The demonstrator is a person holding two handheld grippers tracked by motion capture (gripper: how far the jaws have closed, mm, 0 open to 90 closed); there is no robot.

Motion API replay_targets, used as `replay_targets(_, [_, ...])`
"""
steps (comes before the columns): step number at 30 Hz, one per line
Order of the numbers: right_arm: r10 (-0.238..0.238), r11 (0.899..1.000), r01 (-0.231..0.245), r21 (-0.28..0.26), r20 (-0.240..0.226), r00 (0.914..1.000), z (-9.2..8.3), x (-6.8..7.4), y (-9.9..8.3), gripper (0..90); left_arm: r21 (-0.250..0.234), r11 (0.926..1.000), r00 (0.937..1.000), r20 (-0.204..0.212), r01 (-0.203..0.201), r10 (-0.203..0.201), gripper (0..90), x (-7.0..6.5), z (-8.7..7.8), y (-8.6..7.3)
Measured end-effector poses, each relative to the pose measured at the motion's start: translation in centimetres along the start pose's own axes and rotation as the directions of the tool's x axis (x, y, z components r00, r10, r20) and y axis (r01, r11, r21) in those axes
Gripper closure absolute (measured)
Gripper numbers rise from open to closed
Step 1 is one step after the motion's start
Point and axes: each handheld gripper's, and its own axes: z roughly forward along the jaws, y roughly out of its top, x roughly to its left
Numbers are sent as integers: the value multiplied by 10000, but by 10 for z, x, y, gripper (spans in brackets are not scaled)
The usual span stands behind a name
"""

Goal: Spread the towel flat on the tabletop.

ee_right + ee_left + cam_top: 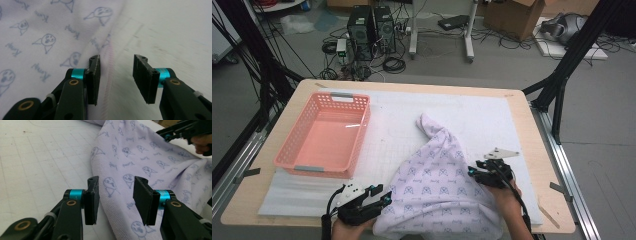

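Observation:
A pale lilac cloth (437, 180) printed with small blue figures lies rumpled on the white mat, with one corner peaked toward the middle of the table. My left gripper (379, 196) sits at the cloth's left edge near the front. In the left gripper view the left gripper (115, 195) is open, the cloth (140, 157) lying below and beyond the gap, not pinched. My right gripper (475, 172) is at the cloth's right edge. In the right gripper view the right gripper (116, 77) is open above the cloth's hem (108, 65), with nothing pressed between the pads.
A pink plastic basket (292, 150) stands on the left of the table. The white gridded mat (482, 115) covers most of the wooden tabletop (539, 150). Black frame posts stand at both sides, and cables and computer cases lie on the floor beyond.

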Motion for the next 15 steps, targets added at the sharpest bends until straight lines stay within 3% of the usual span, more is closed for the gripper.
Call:
replay_targets(2, [-204,9997,202,119,169,9996,9,6,5,596,-26,10000,10000,-4,16,-16,562,0,-1,0])
replay_targets(5, [-355,9991,360,231,-253,9991,10,10,7,823,-5,10000,10000,11,9,-9,563,1,-2,0])
replay_targets(7, [-644,9974,646,333,-76,9979,6,12,8,888,-11,10000,10000,-45,62,-62,564,1,-2,-1])
replay_targets(9, [-569,9983,564,120,430,9975,-3,8,6,891,-6,10000,9999,-88,89,-89,568,1,-2,-1])
replay_targets(11, [-150,9994,172,-312,719,9973,-15,1,2,892,-22,10000,9999,-107,93,-94,571,1,-3,-2])
replay_targets(13, [170,9988,-139,-468,665,9976,-23,-7,-2,892,13,10000,9999,-96,91,-90,571,1,-2,-2])
replay_targets(15, [124,9991,-94,-415,729,9973,-27,-10,-5,892,0,9999,9998,-121,148,-148,571,1,0,-2])
